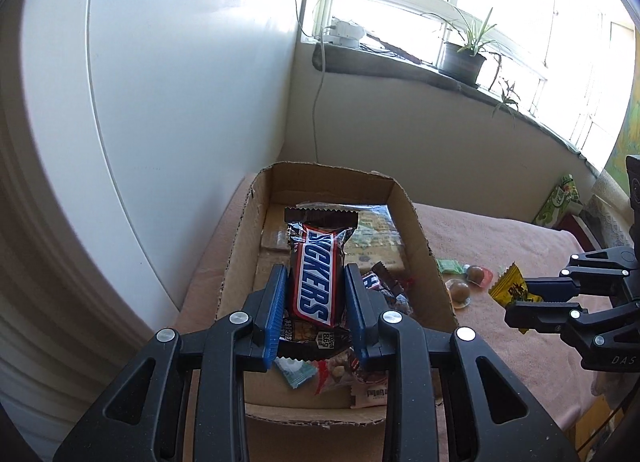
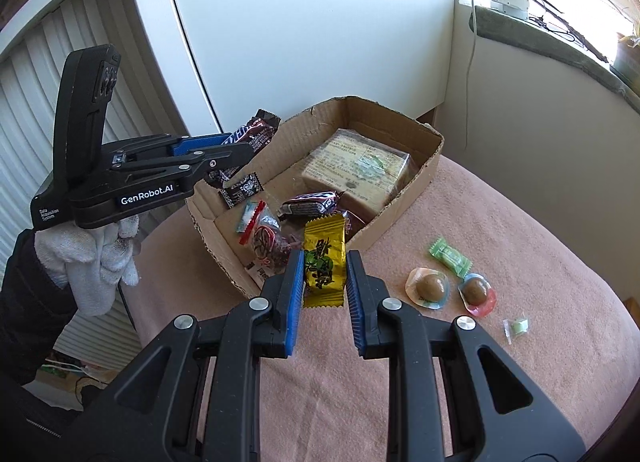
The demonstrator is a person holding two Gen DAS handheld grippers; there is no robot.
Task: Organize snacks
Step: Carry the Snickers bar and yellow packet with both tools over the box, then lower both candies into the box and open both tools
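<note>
Right gripper (image 2: 323, 282) clamps a yellow candy packet (image 2: 323, 268) above the pink cloth (image 2: 440, 362), just beside the cardboard box (image 2: 416, 185). Left gripper (image 2: 240, 159), in a white-gloved hand (image 2: 100, 262), holds a Snickers bar (image 2: 256, 133) over the box's near-left edge, probably clear of it. Loose candies (image 2: 450, 260) lie right.

Glossy foil Snickers wrapper (image 1: 316, 282), matt rough-torn cardboard box (image 2: 404, 197), soft pink cloth table cover (image 2: 460, 342)

Cardboard box (image 2: 416, 177) top is open w/ free air above; snacks crowd its near end, a big wrapped block (image 2: 360, 169) fills the far end. Pink cloth (image 2: 500, 229) beside box mostly bare, 5 small candies (image 2: 448, 258) scattered nearby.
</note>
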